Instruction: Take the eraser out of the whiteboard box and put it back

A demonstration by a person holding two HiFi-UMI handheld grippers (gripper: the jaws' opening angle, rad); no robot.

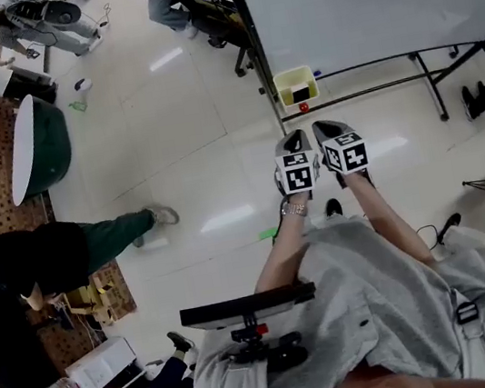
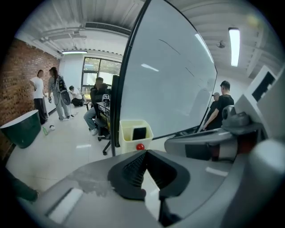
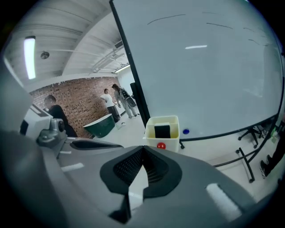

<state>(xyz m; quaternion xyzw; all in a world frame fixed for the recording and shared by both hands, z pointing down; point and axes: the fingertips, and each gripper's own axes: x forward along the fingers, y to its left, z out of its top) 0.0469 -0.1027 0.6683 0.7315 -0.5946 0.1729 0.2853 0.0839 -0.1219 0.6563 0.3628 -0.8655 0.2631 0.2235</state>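
Both grippers, the left gripper (image 2: pixel 144 154) and the right gripper (image 3: pixel 142 149), were closed on nothing, side by side and short of the whiteboard box (image 1: pixel 282 84). The black eraser (image 1: pixel 301 92) stood inside that box, apparently untouched. The approach seemed in hand; next, one gripper would need to open and reach down into the box.

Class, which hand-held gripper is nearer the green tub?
Left. The left hand-held gripper is on the side toward the green tub; the right hand-held gripper sits beside it, farther away.
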